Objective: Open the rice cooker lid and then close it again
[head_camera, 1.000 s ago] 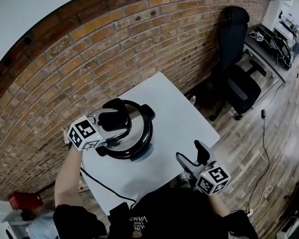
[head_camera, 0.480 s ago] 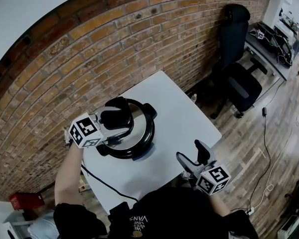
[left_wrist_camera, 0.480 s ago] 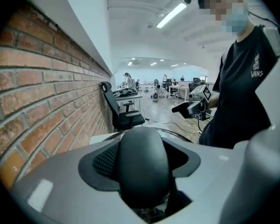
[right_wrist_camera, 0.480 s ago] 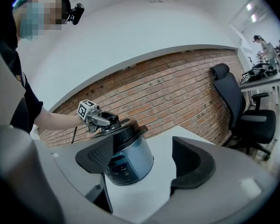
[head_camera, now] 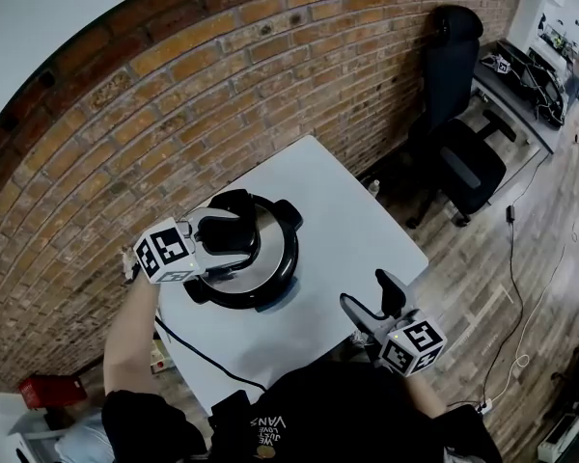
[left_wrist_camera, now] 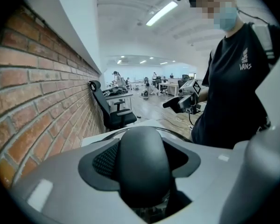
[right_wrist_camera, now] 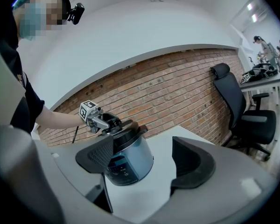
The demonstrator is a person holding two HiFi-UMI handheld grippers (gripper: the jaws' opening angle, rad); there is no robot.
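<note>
Head view gives me the rice cooker (head_camera: 270, 297) on the white table (head_camera: 352, 230), toward the table's far-left part and close to the brick wall (head_camera: 174, 114). Its lid (head_camera: 273, 231) lies on top of the pot; I can't tell from here whether it is locked down. My left gripper (head_camera: 230, 237) reaches in from the left and sits right over the middle of that lid.

In the left gripper view the black lid handle (left_wrist_camera: 144, 167) fills the whole gap between the two jaws. They stand wide, but both pads are pressed against the handle's sides, so I have a grip on it.

My right gripper (head_camera: 372, 299) hangs over the table's near-right edge, well apart from the cooker. In the right gripper view its jaws are spread wide with nothing between them; past them I see the cooker's front panel and the left gripper on top of it.

A black cable (head_camera: 198, 355) runs from the cooker's near-left side across the table toward me. An office chair (head_camera: 458, 133) stands by the wall beyond the table's far-right corner
</note>
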